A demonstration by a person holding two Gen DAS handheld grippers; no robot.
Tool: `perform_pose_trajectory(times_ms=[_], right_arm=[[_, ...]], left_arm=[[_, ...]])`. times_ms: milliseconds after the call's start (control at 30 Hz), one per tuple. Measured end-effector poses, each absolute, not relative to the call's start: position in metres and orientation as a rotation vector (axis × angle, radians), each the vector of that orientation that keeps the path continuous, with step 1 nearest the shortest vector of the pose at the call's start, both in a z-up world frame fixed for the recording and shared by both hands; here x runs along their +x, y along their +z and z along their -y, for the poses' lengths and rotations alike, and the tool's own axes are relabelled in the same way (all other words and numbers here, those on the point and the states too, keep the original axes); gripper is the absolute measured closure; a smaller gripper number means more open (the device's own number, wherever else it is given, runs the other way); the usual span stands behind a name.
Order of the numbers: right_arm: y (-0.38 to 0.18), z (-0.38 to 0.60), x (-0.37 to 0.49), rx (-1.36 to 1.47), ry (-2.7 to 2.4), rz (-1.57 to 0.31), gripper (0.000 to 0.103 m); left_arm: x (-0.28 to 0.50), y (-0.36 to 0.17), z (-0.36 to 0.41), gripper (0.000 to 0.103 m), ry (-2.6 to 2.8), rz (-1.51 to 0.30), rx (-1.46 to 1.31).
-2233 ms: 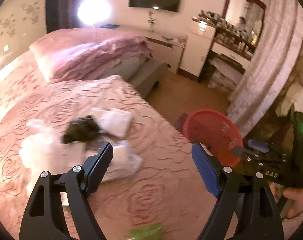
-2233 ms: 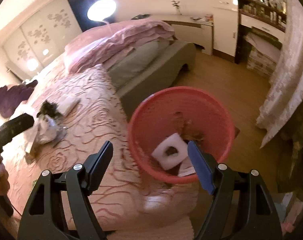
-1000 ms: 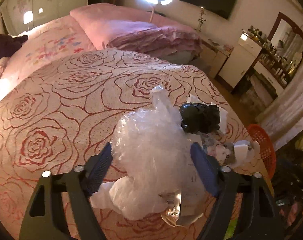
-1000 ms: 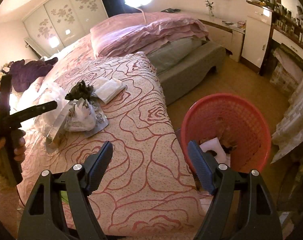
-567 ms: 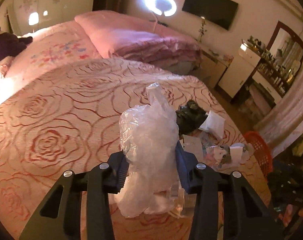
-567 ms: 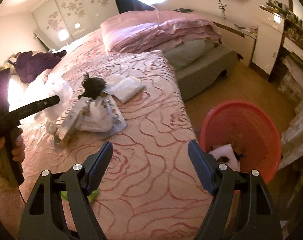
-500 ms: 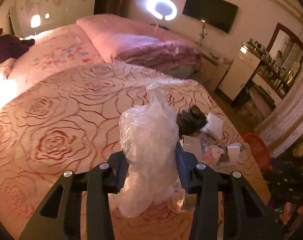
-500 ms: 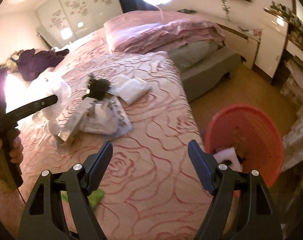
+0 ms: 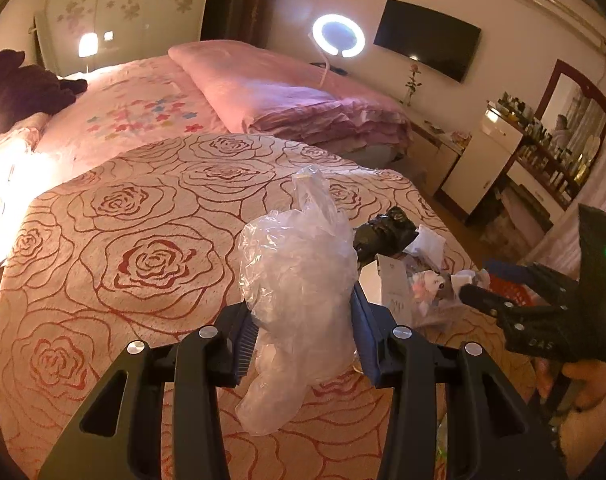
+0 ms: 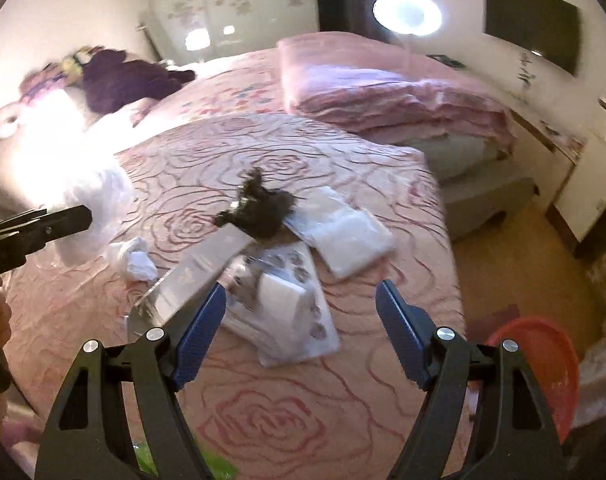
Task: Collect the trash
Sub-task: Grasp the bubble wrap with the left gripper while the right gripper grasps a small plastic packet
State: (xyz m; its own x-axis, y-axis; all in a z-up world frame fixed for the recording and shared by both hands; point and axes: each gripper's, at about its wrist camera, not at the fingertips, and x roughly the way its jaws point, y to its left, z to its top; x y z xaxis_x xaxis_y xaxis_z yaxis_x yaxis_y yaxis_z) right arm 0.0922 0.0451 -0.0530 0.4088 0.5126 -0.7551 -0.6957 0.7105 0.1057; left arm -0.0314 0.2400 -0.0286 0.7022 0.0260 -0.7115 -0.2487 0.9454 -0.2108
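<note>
Bed with rose-patterned cover (image 9: 151, 248), folded pink quilt (image 9: 287, 96), ring light (image 9: 338, 36), wall-mounted television (image 9: 427, 39), dark purple garment (image 10: 127, 80), framed mirror (image 9: 575, 112).

Left tongs (image 9: 303, 344) pinch a crumpled clear plastic bag (image 9: 299, 280) above the rose-patterned bedspread (image 9: 143, 240); black bag (image 9: 383, 232) lies beyond.

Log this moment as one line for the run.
left gripper: shut on clear plastic bag, lifted | right gripper: open, empty, over trash pile on bed | red basket: floor beside bed
</note>
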Motion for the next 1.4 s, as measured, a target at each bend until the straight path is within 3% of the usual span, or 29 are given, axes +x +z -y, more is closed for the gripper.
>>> perform_pose_trajectory(times_ms=[133,433,833,967,1067,1167,1400], right_arm=[[-0.061,-0.061,0.091,-0.271,0.851,-0.881,0.029],[-0.062,-0.070,0.061,-0.375,1.014,-0.956,0.042],[-0.072,-0.083,0.066,-0.503,0.926,-0.867,0.042],[-0.083,-0.095,0.059,-0.564,0.940,-0.841,0.063],[-0.084,-0.095,0.058,-0.554,0.942,-0.844,0.073],[-0.083,-0.091,0.059,-0.523,0.933,-0.866,0.079],[-0.064,-0.066,0.054,-0.352,0.914,-0.895,0.080]], left_arm=[[-0.032,-0.031,-0.240,0.063,0.150,-0.783,-0.312],[-0.036,-0.036,-0.244,0.063,0.147,-0.791,-0.328],[-0.036,-0.037,-0.243,0.063,0.138,-0.790,-0.337],[-0.039,-0.036,-0.243,0.063,0.144,-0.786,-0.336],[-0.040,-0.038,-0.244,0.063,0.145,-0.790,-0.336],[-0.041,-0.038,-0.243,0.063,0.145,-0.792,-0.336],[-0.042,-0.033,-0.238,0.063,0.138,-0.775,-0.325]])
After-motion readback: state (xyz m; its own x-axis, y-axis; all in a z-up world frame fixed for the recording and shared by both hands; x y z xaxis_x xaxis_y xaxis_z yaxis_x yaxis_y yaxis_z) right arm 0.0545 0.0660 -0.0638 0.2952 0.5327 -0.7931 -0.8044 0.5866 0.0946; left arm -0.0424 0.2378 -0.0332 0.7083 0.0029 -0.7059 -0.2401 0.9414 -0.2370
